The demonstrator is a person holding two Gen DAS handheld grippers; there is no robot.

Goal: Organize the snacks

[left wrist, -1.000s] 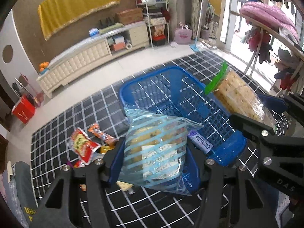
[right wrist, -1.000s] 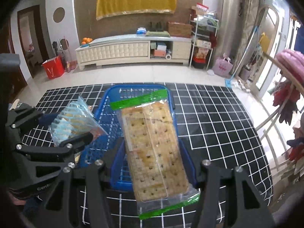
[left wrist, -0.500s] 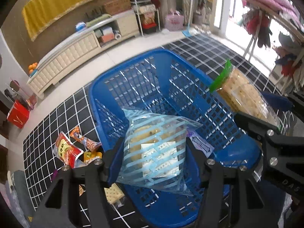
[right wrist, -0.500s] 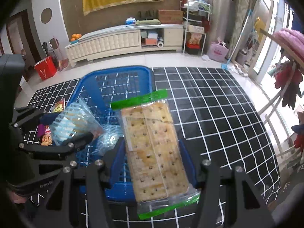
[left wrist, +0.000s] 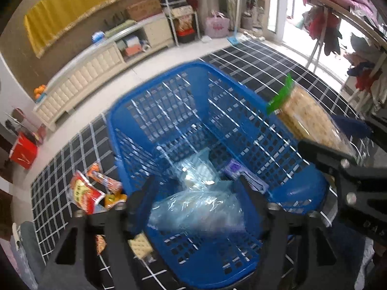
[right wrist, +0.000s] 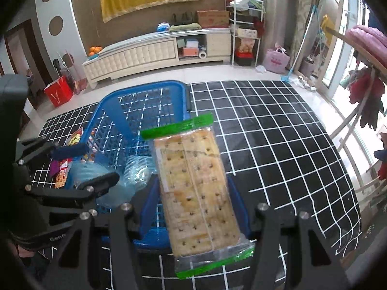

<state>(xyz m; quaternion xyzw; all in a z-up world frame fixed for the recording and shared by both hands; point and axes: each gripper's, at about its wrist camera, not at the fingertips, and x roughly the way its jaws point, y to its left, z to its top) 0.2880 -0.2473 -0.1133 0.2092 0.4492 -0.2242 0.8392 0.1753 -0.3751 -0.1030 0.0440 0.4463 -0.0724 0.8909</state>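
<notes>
Change: striped bag, clamped in the left tool 0.5 s ago, now lies loose in the blue basket; fingers apart.
Right tool: clamped on cracker pack, hovering over the basket's 3 o'clock rim.
Meaning: 1 snack delivered; crackers likely next.
Remaining: red packets on mat at 9 o'clock.

Left claw, right claw: black frames, blue pads, silver screws.

Bags in basket; snacks left
</notes>
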